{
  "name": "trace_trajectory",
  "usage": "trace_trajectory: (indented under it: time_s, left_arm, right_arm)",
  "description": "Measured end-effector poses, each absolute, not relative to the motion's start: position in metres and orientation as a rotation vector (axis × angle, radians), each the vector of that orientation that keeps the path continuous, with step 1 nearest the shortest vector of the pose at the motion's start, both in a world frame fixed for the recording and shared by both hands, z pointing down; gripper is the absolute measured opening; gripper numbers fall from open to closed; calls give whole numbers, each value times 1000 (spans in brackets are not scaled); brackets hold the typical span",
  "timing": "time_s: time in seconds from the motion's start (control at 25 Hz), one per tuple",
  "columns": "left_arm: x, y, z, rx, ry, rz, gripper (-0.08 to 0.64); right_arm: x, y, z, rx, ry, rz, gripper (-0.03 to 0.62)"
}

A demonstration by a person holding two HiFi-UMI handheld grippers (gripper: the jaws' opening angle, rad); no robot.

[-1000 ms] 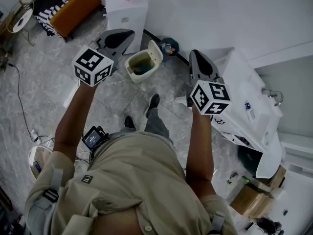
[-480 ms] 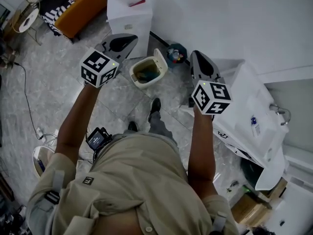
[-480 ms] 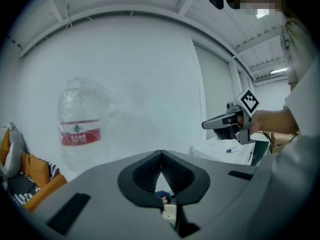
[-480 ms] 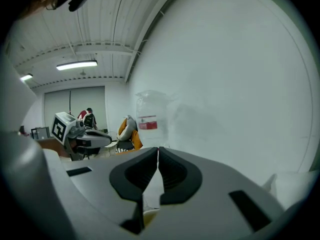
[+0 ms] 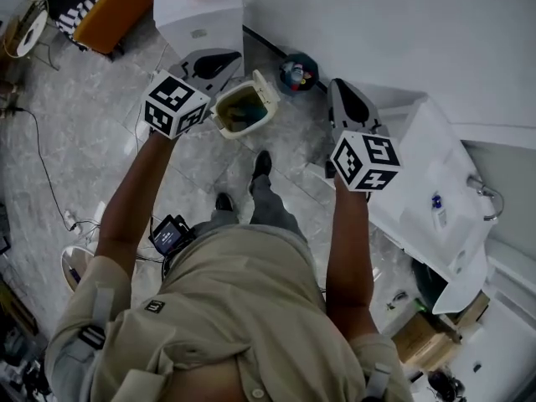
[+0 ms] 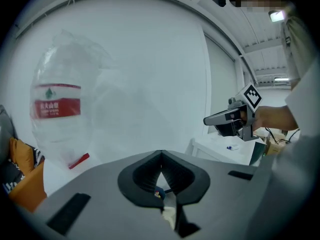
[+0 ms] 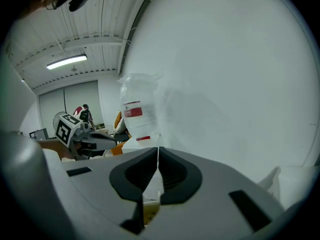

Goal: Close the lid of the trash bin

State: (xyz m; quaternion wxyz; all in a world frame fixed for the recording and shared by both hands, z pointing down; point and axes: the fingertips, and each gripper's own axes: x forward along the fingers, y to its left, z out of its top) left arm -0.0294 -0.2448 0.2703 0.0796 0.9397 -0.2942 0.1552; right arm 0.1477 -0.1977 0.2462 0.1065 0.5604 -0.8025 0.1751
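Observation:
A cream trash bin (image 5: 244,109) stands on the grey floor with its lid (image 5: 267,89) swung up on the far right side, so the inside shows. My left gripper (image 5: 228,59) hangs just left of and above the bin's rim, jaws shut on nothing. A sliver of the cream bin (image 6: 169,217) shows below the left gripper (image 6: 160,156). My right gripper (image 5: 339,86) is held to the right of the bin, apart from it, jaws shut and empty. The right gripper view shows its closed tips (image 7: 158,151) facing the white wall.
A white water dispenser (image 5: 201,19) with a clear bottle (image 6: 57,109) stands behind the bin. A small dark bin (image 5: 297,72) with colourful litter sits by the wall. A white cabinet (image 5: 427,191) is at right, an orange chair (image 5: 113,11) far left. My shoes (image 5: 261,166) are near the bin.
The left gripper has come closer to the bin, from well left of it to right beside its rim. The right gripper keeps its place. The lid stays up.

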Motion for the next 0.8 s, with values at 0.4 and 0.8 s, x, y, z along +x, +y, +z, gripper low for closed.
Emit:
trace_trajectory:
  time_s: [0.4,0.8]
  left_arm:
    - [21,-290,375,2727,-779,607,15]
    - [59,-303,495,2615,-668,763,15]
  right_arm:
    - [191,-223,329,1625,-2261,666,26]
    - [221,-223,406,1611,-2163,785,26]
